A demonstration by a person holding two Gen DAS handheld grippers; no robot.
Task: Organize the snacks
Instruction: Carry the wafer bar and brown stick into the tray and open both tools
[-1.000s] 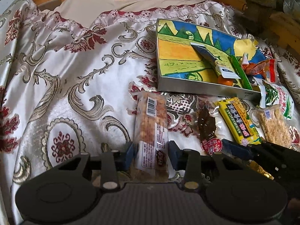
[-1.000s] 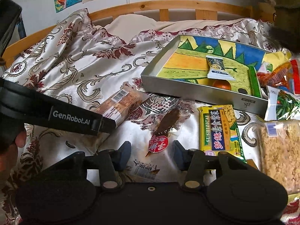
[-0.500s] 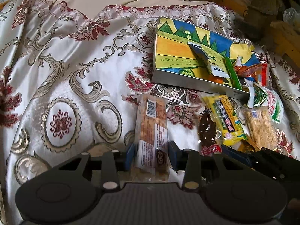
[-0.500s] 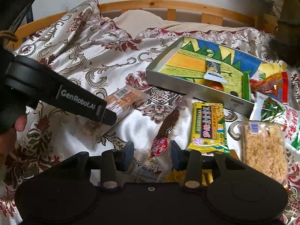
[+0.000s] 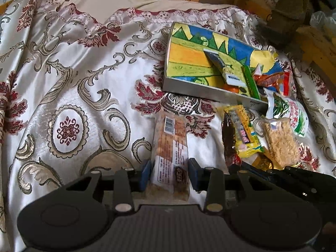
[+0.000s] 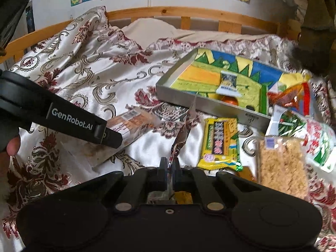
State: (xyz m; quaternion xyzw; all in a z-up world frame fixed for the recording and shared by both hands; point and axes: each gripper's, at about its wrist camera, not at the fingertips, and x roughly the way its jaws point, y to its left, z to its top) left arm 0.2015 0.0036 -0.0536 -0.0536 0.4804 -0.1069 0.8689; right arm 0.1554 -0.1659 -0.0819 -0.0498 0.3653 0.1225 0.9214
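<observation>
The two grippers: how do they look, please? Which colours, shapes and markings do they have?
Both are matte black plastic. The left gripper has blue pads, silver rivets and round discs on a ribbed body. Seen from the right gripper, its side carries white "GenRobot.AI" lettering.

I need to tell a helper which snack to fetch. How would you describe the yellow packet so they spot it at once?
Find the shallow metal tray with the bright painted floor on the patterned bedspread. Just in front of its near wall lies the yellow packet, flat on the cloth. It alone is bright yellow with a dark printed panel; the clear crumbly bar on its right and the thin dark snack stick on its left are not.
</observation>
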